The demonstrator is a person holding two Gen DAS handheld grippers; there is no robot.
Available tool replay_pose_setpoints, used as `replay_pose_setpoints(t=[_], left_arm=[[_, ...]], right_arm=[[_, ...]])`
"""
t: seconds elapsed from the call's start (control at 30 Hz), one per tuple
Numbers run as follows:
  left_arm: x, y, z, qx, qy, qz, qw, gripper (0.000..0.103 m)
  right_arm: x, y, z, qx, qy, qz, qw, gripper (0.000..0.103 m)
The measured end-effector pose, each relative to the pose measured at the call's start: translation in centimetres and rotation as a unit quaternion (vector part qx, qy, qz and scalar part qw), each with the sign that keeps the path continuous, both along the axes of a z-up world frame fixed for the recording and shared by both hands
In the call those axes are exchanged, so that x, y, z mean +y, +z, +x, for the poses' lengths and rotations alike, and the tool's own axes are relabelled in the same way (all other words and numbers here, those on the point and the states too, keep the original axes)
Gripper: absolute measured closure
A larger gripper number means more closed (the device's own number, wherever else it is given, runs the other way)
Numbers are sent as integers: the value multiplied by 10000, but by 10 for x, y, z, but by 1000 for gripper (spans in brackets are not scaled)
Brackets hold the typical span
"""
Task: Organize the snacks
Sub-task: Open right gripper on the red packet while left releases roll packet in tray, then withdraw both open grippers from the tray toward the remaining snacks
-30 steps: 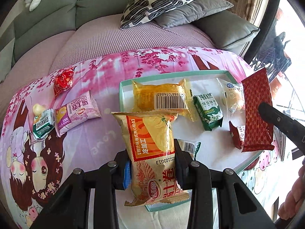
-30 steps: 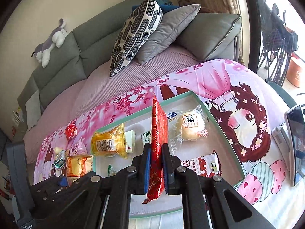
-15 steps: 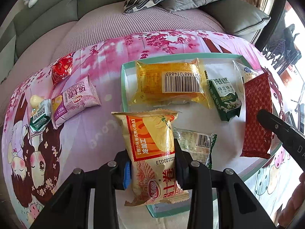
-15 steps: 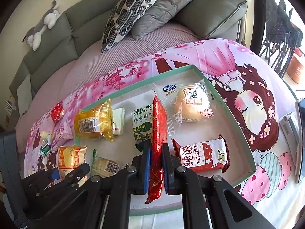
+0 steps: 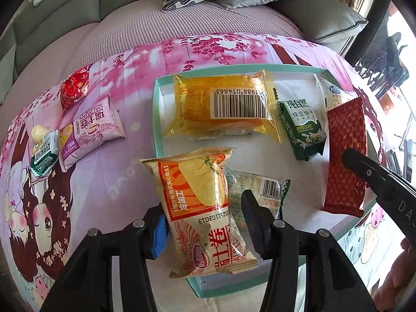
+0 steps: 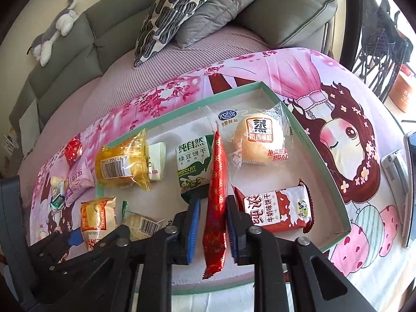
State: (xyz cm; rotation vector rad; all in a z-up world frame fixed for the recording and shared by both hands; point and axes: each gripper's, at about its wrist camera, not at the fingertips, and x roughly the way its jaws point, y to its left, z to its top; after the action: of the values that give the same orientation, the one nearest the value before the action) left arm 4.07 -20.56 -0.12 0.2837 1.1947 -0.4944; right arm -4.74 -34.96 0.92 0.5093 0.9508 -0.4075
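My left gripper [image 5: 204, 223] has opened around an orange-and-cream snack bag [image 5: 200, 208] that sits over the near-left corner of the teal-rimmed tray [image 5: 156, 119]. My right gripper [image 6: 211, 221] has opened around a red patterned packet [image 6: 215, 202], which stands on edge between the pads over the tray [image 6: 322, 166]. In the tray lie a yellow pack [image 5: 223, 106], a green biscuit pack [image 6: 193, 166], a bun [image 6: 260, 140], a red-and-white biscuit pack [image 6: 275, 212] and a small clear barcode pack [image 5: 257, 189].
On the pink cartoon cloth left of the tray lie a pink snack bag [image 5: 88, 132], a red candy [image 5: 74, 89] and a green-white packet [image 5: 45, 157]. A sofa with cushions [image 6: 182, 13] stands behind. A phone and stand [image 6: 405, 182] lie at the right edge.
Both grippers have lowered toward the tray, and their jaws have spread apart from the snack bag and the red packet they were clamping.
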Motion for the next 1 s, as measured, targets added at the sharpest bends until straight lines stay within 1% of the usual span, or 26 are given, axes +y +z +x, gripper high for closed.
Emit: replay_pose_setpoints(t=[0.03,0.07,0.13,0.17,0.23,0.33,0.37,0.4,0.47,0.57,0.63,0.7,0.77,0.83,1.0], left_arm=[[-1,1,-1,26,-26,-44,10000,41],[-1,2,-2,31,-52,-68,10000,37],[-3,5,-4,-59,-72,-20,10000,32],[-3,6,-4,-129,-68,33,9999,26],[-1,9,-4,-205,-50,48,9998,26],[5,12,0,-228,70,-38,9997,25],[7,13,1,-249,118,-44,9996,23],[9,13,2,-273,161,-40,9995,19],[13,14,5,-301,244,-36,9992,16],[20,15,8,-277,364,-135,9989,15],[26,18,11,-255,473,-254,9982,14],[33,20,14,-249,593,-356,9973,12],[41,22,18,-287,758,-399,9959,8],[52,23,23,-340,979,-406,9938,6],[89,21,38,-374,1684,-380,9843,6]], right_arm=[[-1,0,0,9,-30,-28,10000,53],[-1,1,-1,10,-60,-56,10000,47],[-2,2,-2,-22,-84,-45,10000,44],[-3,2,-2,-35,-90,-25,10000,43],[-3,2,-2,-17,-102,-24,9999,37],[-3,0,-1,3,-84,-8,10000,30],[-3,-1,-1,8,-74,-6,10000,29],[-2,-1,-1,11,-67,-12,10000,25],[-2,-2,-1,17,-63,-30,10000,17],[-2,-3,-1,19,-64,-37,10000,13],[-2,-3,-1,35,-81,-51,9999,4],[-3,-4,-1,33,-86,-61,9999,1],[-3,-4,-1,22,-90,-72,9999,0],[-2,-3,0,17,-76,-95,9999,0],[6,-2,4,-21,42,-195,9998,0]])
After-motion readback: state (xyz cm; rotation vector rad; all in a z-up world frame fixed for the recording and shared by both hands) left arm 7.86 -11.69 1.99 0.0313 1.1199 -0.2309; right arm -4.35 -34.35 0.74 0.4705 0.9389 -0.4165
